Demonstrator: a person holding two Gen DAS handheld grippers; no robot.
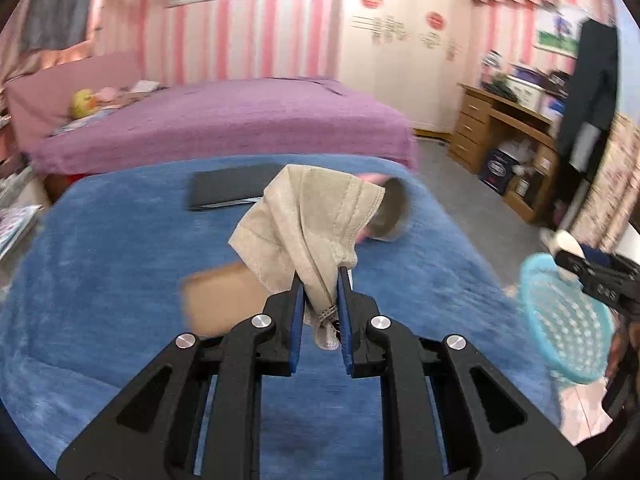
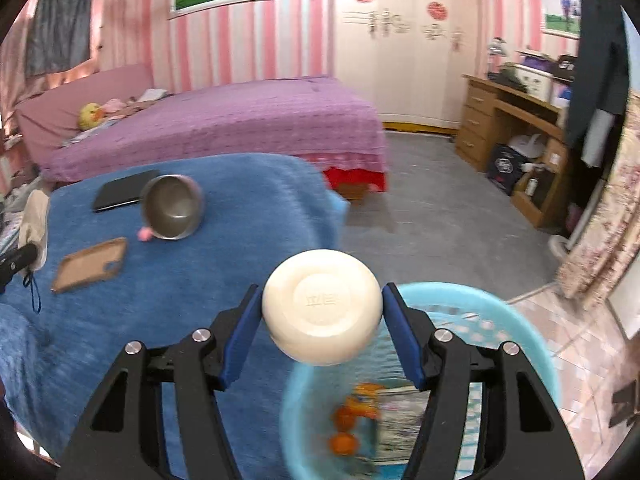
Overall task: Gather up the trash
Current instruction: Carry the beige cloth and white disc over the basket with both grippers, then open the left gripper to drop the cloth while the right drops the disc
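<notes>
Left fingers: the left gripper (image 1: 319, 280) is clenched on a crumpled beige face mask (image 1: 308, 216), pinched at its lower folds, with a stitched edge hanging below the blue pads. The mask stands up clear of the blue blanket (image 1: 100, 280); it is lifted, not lying.

Right fingers: the right gripper (image 2: 322, 312) grasps a cream-white round soap-like puck (image 2: 322, 306) by its two sides, stamped face toward the camera.

Where the puck is: held over the near left rim of the light blue mesh basket (image 2: 520, 320), not yet inside.

Basket: it sits at the right edge of the blanket-covered surface. Inside lie a printed wrapper or packet (image 2: 400, 420) and some orange pieces (image 2: 344, 440), too blurred to name.

Left on the blanket: a brown phone case (image 2: 90, 266) at near left, a metal bowl (image 2: 172, 208) tipped on its side farther back with a small pink thing (image 2: 145, 233) touching it, and a flat black case or notebook (image 2: 120, 195) beyond the bowl.

Progress: partly done, I judge. Some trash is in the basket and two pieces are in hand but not dropped. The mask is well to the left of the basket and has farther to travel. Whether the remaining things count as trash, I cannot tell.

Beyond: a purple bed (image 2: 240, 120) and a wooden desk (image 2: 500, 120) at far right.
</notes>
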